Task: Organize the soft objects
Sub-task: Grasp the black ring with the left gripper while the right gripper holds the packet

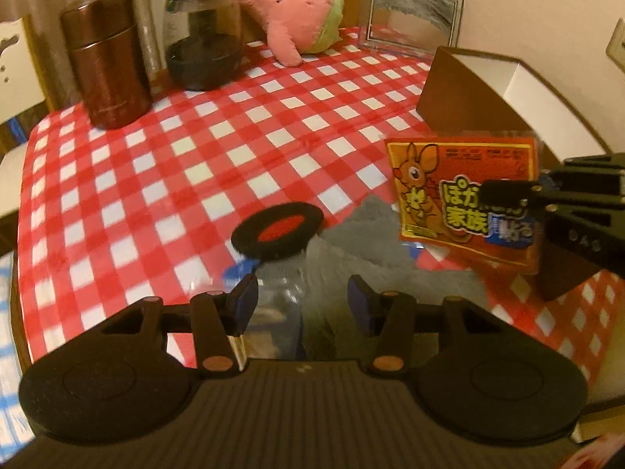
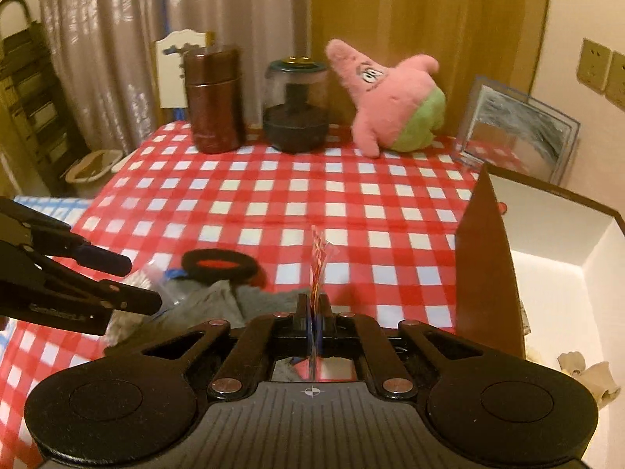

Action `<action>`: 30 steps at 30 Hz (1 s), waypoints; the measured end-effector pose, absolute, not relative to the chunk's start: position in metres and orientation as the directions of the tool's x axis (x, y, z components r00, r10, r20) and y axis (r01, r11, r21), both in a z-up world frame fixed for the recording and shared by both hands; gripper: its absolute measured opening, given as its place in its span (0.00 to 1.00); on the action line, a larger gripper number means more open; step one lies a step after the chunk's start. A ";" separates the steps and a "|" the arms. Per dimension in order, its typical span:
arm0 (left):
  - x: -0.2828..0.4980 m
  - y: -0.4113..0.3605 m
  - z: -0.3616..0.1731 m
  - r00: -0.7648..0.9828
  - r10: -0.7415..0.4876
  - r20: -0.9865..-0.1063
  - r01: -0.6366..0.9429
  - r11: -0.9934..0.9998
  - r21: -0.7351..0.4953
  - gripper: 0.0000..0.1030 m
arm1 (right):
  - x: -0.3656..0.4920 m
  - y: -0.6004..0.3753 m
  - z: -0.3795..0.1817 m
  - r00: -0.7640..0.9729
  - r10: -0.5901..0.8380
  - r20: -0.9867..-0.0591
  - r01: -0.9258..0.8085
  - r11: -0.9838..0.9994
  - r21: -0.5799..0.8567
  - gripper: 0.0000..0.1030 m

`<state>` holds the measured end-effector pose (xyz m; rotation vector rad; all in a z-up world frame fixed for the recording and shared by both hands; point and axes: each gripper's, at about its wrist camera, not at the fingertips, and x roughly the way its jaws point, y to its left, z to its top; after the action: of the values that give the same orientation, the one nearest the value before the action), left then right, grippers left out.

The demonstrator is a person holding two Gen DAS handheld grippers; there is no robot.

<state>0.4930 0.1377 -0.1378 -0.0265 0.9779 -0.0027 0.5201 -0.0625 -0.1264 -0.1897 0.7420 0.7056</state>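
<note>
From the left wrist camera, the left gripper (image 1: pixel 302 301) sits at six o'clock with its blue-padded jaws standing apart, nothing pressed between them; a clear plastic bag (image 1: pixel 279 305) and a crumpled grey cloth (image 1: pixel 375 250) lie on the red-and-white checked tablecloth (image 1: pixel 187 148) beyond the gap. A black fabric ring with a red centre (image 1: pixel 278 230) lies just past the cloth, near the middle of the view. At three o'clock the right gripper (image 1: pixel 508 191) reaches in from the edge, clamped on a flat orange packet printed with a cartoon kangaroo (image 1: pixel 465 199), which is held off the cloth, in front of a brown cardboard box with a white inside (image 1: pixel 488 90). At twelve o'clock stand a pink star-shaped plush toy with green shorts (image 1: pixel 289 4), a smoky glass jar with a dark base (image 1: pixel 203 35), a brown metal canister (image 1: pixel 105 58) at ten o'clock, and a clear-framed picture (image 1: pixel 410 15) at one o'clock.

From the right wrist camera, the right gripper (image 2: pixel 314 312) at six o'clock is closed together on the orange packet (image 2: pixel 318 262), seen edge-on and standing upright from the jaws. The left gripper (image 2: pixel 133 277) enters at nine o'clock, jaws parted above the grey cloth (image 2: pixel 234 301) and the black ring (image 2: pixel 218 264). The brown box (image 2: pixel 484 265) opens at three o'clock. The plush toy (image 2: pixel 390 97) leans at the far edge at one o'clock, the jar (image 2: pixel 295 105) and canister (image 2: pixel 213 99) towards twelve.
</note>
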 end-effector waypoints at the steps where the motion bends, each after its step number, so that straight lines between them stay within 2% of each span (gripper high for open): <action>1: 0.499 0.139 -0.141 0.559 -0.010 -0.829 0.002 1.000 -0.010 0.46 | 0.524 -0.063 -0.128 0.519 0.515 -0.683 -0.644 0.760 0.084 0.02; 10: 0.535 0.151 -0.164 0.520 0.019 -0.854 0.069 0.996 0.064 0.44 | 0.553 -0.065 -0.149 0.464 0.473 -0.749 -0.598 0.791 0.129 0.02; 23: 0.556 0.149 -0.192 0.486 0.025 -0.874 0.207 0.968 0.143 0.44 | 0.582 -0.060 -0.146 0.471 0.489 -0.734 -0.561 0.808 0.179 0.02; 26: 0.561 0.151 -0.198 0.483 0.024 -0.875 0.214 0.966 0.145 0.39 | 0.583 -0.063 -0.147 0.470 0.488 -0.735 -0.548 0.814 0.190 0.02; 30: 0.565 0.152 -0.200 0.490 0.008 -0.872 0.222 0.966 0.134 0.26 | 0.583 -0.066 -0.147 0.471 0.492 -0.733 -0.533 0.820 0.208 0.02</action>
<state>0.5651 0.1516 -0.2000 0.2412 1.0532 -0.1310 0.5832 -0.0661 -0.1474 -0.0523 0.8795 0.6282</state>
